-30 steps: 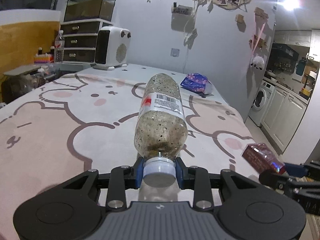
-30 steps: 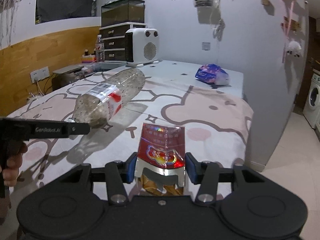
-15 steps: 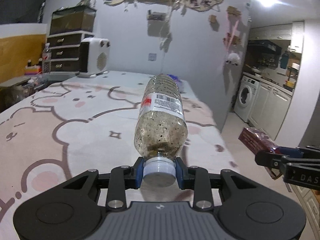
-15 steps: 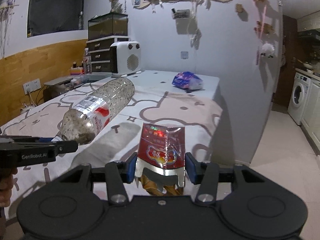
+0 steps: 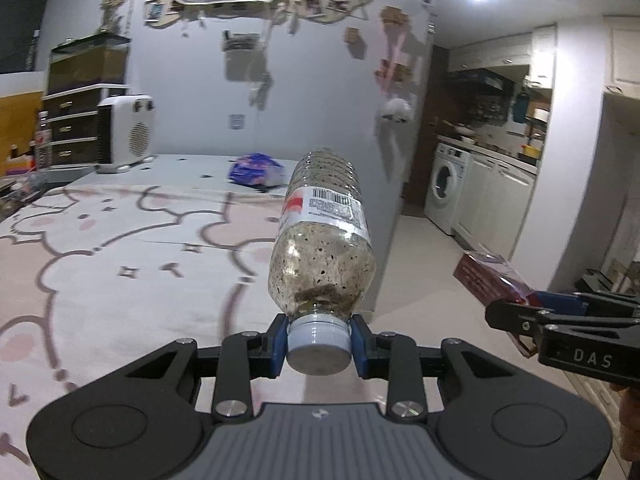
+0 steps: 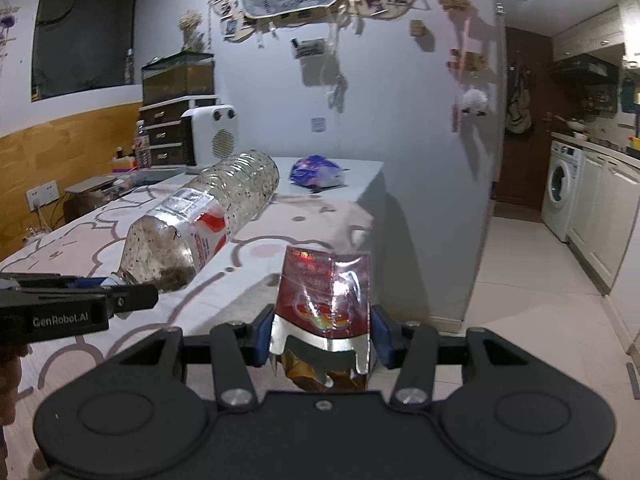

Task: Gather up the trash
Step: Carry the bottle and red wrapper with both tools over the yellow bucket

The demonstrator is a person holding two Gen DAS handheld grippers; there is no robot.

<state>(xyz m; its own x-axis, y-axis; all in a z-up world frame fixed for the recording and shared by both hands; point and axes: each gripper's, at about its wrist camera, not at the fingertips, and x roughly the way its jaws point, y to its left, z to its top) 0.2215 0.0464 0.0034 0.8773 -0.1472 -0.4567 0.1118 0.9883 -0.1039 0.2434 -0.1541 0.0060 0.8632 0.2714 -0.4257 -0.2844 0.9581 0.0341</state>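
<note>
We see the left hand-held gripper [image 5: 319, 346] clenched on the white cap of a clear plastic bottle [image 5: 322, 240] with brown speckled dregs and a barcode label, above the bed's [image 5: 120, 264] right edge. The right hand-held gripper [image 6: 320, 336], marked "DAS", grasps a torn red foil packet [image 6: 326, 294], tilted slightly downward.

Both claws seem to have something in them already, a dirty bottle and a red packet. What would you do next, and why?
Probably carry both on toward a bin, keeping the grips closed. The left gripper is clamped on the bottle by its cap, the right gripper on the red packet, and both are held clear of the bed. No bin is in view.
</note>
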